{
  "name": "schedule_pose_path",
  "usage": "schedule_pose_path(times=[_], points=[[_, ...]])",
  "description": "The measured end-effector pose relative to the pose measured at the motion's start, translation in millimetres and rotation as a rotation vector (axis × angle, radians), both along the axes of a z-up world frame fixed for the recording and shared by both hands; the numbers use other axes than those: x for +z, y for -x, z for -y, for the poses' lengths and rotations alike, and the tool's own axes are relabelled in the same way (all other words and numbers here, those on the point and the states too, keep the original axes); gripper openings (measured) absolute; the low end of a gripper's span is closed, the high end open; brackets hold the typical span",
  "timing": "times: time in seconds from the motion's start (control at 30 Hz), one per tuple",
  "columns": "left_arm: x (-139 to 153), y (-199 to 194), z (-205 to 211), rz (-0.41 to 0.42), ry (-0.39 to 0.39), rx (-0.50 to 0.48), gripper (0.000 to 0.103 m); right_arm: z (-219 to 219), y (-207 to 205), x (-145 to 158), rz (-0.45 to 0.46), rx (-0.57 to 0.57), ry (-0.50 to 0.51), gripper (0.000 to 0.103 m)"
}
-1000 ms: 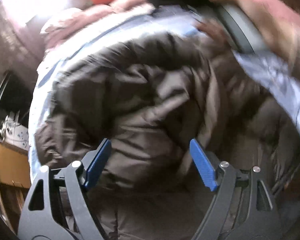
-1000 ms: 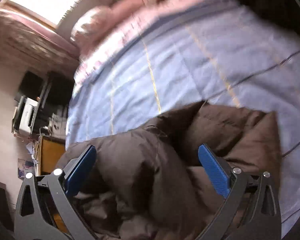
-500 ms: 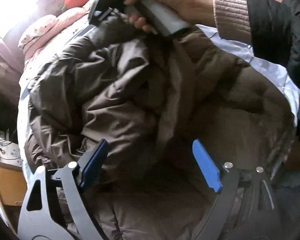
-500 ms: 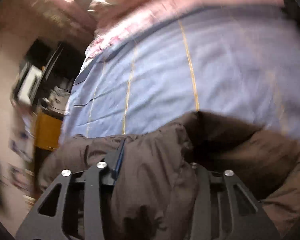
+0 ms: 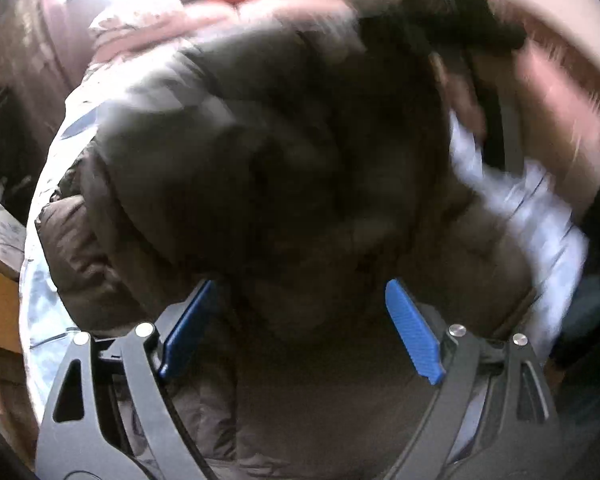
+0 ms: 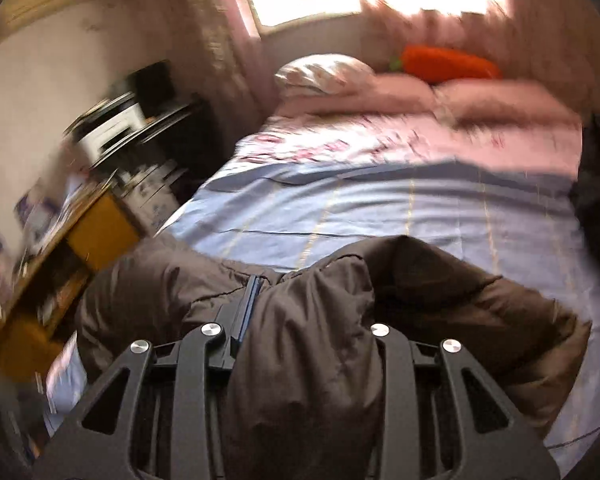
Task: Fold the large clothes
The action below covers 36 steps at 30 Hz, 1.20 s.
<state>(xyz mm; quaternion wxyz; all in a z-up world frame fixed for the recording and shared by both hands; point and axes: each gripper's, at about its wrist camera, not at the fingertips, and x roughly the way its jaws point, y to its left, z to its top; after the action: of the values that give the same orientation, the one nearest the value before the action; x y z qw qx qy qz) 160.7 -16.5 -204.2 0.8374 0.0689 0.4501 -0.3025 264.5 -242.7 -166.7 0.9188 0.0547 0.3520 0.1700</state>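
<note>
One brown jacket lies on one bed. The right gripper has just been closing and pinches a jacket fold; the left gripper gapes above it, holding nothing.

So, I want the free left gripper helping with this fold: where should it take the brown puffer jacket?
Probably the thick rolled edge of the brown puffer jacket toward the picture's left, coming from above. That ridge stands up off the blue sheet, so the open left gripper could straddle it.

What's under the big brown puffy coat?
Under the brown coat lies a blue striped bedsheet, showing around its edges. Whatever lies directly beneath the coat is covered and can't be seen.
</note>
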Motion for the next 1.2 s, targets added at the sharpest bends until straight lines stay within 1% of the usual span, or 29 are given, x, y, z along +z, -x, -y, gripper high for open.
schedule_pose_path(times=[0.03, 0.1, 0.17, 0.23, 0.3, 0.37, 0.43, 0.47, 0.53, 0.57, 0.6, 0.63, 0.67, 0.7, 0.73, 0.77, 0.83, 0.87, 0.9, 0.93, 0.97, 1.0, 1.03, 1.07, 1.1, 1.13, 1.17, 1.2], points=[[11.5, -0.8, -9.4, 0.01, 0.066, 0.013, 0.088, -4.4, 14.9, 7.6, 0.025, 0.035, 0.034, 0.035], [38.3, 2.2, -37.9, 0.03, 0.232, 0.071, 0.091, -13.0, 50.9, 22.9, 0.074, 0.116, 0.111, 0.035], [52.4, 4.6, -57.1, 0.047, 0.315, 0.128, 0.092, -21.2, 83.6, 30.1, 0.101, 0.183, 0.166, 0.035], [62.5, 9.3, -70.6, 0.067, 0.365, 0.168, 0.092, -30.4, 124.9, 36.1, 0.115, 0.26, 0.223, 0.035], [69.0, 14.8, -75.7, 0.082, 0.37, 0.198, 0.092, -38.7, 165.6, 36.8, 0.107, 0.337, 0.275, 0.034], [74.5, 17.5, -75.2, 0.093, 0.369, 0.195, 0.092, -45.4, 200.6, 31.6, 0.081, 0.4, 0.328, 0.034], [77.5, 21.9, -67.3, 0.1, 0.345, 0.186, 0.092, -49.3, 232.8, 18.6, 0.031, 0.442, 0.365, 0.034], [76.8, 23.3, -61.3, 0.098, 0.325, 0.179, 0.092, -48.1, 246.4, 10.2, -0.002, 0.447, 0.363, 0.034], [71.1, 20.8, -50.8, 0.085, 0.258, 0.167, 0.093, -43.5, 258.0, -6.9, -0.057, 0.43, 0.342, 0.035], [66.2, 21.4, -44.6, 0.077, 0.217, 0.161, 0.093, -40.9, 259.4, -16.5, -0.085, 0.407, 0.335, 0.036], [57.1, 20.2, -35.2, 0.062, 0.157, 0.157, 0.093, -39.7, 258.5, -21.5, -0.099, 0.386, 0.331, 0.044], [50.9, 21.5, -32.9, 0.048, 0.121, 0.156, 0.093, -37.1, 256.0, -26.1, -0.11, 0.351, 0.327, 0.052], [38.6, 21.4, -27.7, 0.022, 0.073, 0.149, 0.093, -32.3, 253.1, -27.3, -0.111, 0.302, 0.315, 0.07], [29.4, 21.0, -24.5, 0.005, 0.045, 0.144, 0.093, -26.9, 256.7, -25.8, -0.112, 0.261, 0.291, 0.089], [16.5, 19.8, -18.7, -0.016, -0.012, 0.141, 0.093, -20.4, 255.5, -25.5, -0.116, 0.224, 0.261, 0.095], [8.7, 22.0, -17.4, -0.024, -0.049, 0.142, 0.093, -11.5, 253.4, -24.9, -0.131, 0.188, 0.22, 0.099], [-9.8, 25.2, -16.0, -0.04, -0.131, 0.144, 0.093, 16.9, 246.4, -29.2, -0.246, 0.099, 0.1, 0.099], [-14.2, 25.0, -17.4, -0.046, -0.147, 0.145, 0.093, 30.0, 244.5, -32.3, -0.294, 0.075, 0.029, 0.099], [-17.4, 23.8, -18.9, -0.054, -0.153, 0.148, 0.093, 54.6, 243.4, -39.6, -0.386, 0.011, -0.089, 0.099], [-18.9, 23.5, -22.0, -0.065, -0.146, 0.151, 0.093, 76.0, 244.2, -47.9, -0.476, -0.051, -0.184, 0.099], [-18.5, 23.9, -24.9, -0.07, -0.143, 0.158, 0.093, 92.1, 246.3, -52.7, -0.517, -0.099, -0.258, 0.099], [-17.9, 23.6, -27.0, -0.072, -0.146, 0.169, 0.093, 122.7, 255.8, -58.3, -0.555, -0.243, -0.336, 0.099], [-16.7, 22.2, -29.8, -0.075, -0.151, 0.189, 0.093, 144.3, 263.8, -60.1, -0.571, -0.369, -0.352, 0.099], [-15.5, 21.5, -31.6, -0.077, -0.152, 0.2, 0.093, 169.8, 277.5, -54.0, -0.513, -0.535, -0.341, 0.091], [-12.2, 20.3, -34.3, -0.075, -0.153, 0.218, 0.093, 179.4, 285.4, -43.4, -0.435, -0.624, -0.319, 0.085], [-7.8, 18.9, -35.4, -0.064, -0.151, 0.236, 0.093, 182.0, 289.8, -30.0, -0.352, -0.663, -0.303, 0.084], [-1.2, 19.4, -36.7, -0.05, -0.144, 0.253, 0.093, 178.0, 291.6, -15.0, -0.263, -0.645, -0.305, 0.084], [5.7, 19.5, -39.9, -0.035, -0.126, 0.274, 0.093, 161.6, 290.3, 7.7, -0.144, -0.581, -0.305, 0.084]])
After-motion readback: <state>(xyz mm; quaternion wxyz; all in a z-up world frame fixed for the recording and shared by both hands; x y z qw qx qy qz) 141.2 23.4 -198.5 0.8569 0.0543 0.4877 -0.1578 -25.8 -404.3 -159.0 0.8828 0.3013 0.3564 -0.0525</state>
